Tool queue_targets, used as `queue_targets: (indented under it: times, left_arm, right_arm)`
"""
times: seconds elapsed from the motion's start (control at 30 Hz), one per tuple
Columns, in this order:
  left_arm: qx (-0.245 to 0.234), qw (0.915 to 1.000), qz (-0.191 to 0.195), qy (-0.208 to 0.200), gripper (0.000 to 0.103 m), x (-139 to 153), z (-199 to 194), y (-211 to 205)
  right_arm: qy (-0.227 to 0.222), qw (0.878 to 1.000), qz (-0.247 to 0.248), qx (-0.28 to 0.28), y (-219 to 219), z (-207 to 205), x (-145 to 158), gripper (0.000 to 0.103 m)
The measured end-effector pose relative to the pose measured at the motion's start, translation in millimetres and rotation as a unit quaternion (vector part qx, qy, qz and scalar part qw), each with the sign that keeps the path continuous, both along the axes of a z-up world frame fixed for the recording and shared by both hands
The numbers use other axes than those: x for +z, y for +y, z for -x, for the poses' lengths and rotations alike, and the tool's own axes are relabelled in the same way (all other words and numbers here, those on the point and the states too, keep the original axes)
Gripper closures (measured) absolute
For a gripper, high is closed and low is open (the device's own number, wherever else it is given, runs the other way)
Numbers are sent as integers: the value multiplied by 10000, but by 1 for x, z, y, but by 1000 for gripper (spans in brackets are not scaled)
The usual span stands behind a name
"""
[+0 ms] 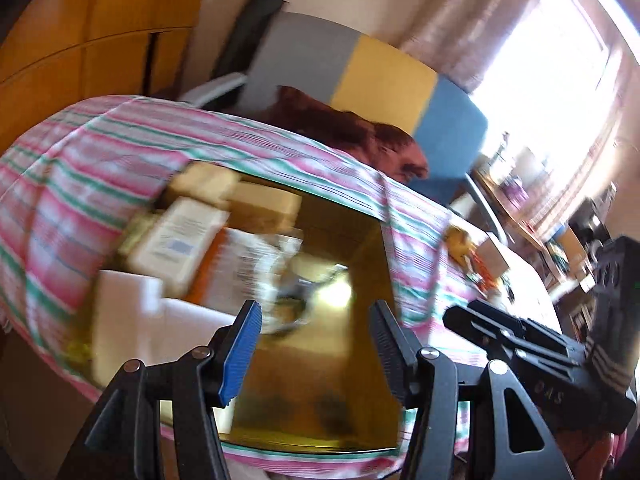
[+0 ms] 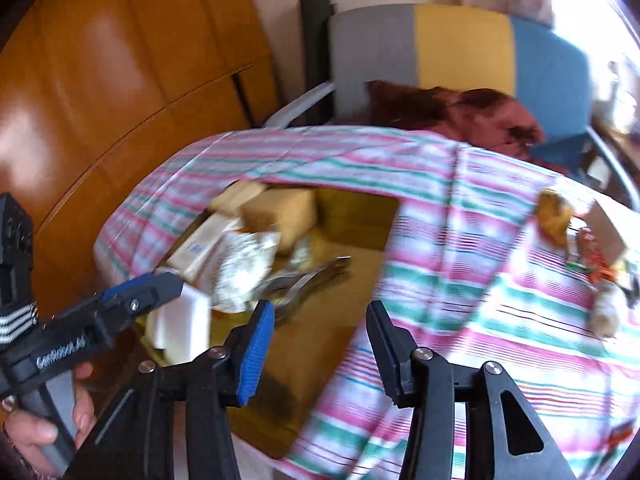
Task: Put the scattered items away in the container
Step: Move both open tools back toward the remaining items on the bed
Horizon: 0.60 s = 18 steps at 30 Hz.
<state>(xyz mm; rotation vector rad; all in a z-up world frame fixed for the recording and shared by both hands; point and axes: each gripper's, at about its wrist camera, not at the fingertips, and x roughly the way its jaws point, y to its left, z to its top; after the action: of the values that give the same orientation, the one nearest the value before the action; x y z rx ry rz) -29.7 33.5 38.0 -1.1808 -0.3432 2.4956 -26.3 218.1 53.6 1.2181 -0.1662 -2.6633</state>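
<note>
Apparently between loads, both grippers, left (image 1: 316,344) and right (image 2: 320,340), hung spread and empty over the part-filled box (image 2: 352,280), leftovers (image 2: 576,248) waiting on the cloth

Both wrist views above container (image 1: 352,240)

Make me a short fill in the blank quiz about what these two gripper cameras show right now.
1. The striped pink, green and white tablecloth surrounds a ____ cardboard box.
2. Both the left gripper and the right gripper are ____.
3. The metal tongs lie ____ the box.

Missing words: yellow; open; inside
</note>
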Motion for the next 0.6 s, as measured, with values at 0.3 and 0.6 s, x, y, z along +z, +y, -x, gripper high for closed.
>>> queue_targets:
  times: [0.3, 0.6]
  left_arm:
    - [-1199, 9924, 255, 52, 46, 0, -17, 96]
    - [-1984, 9785, 541, -131, 46, -17, -26, 170]
  right_arm:
    - [45, 9934, -150, -1133, 86, -21, 2, 46]
    - [-121, 9773, -169, -2109, 165, -51, -14, 44]
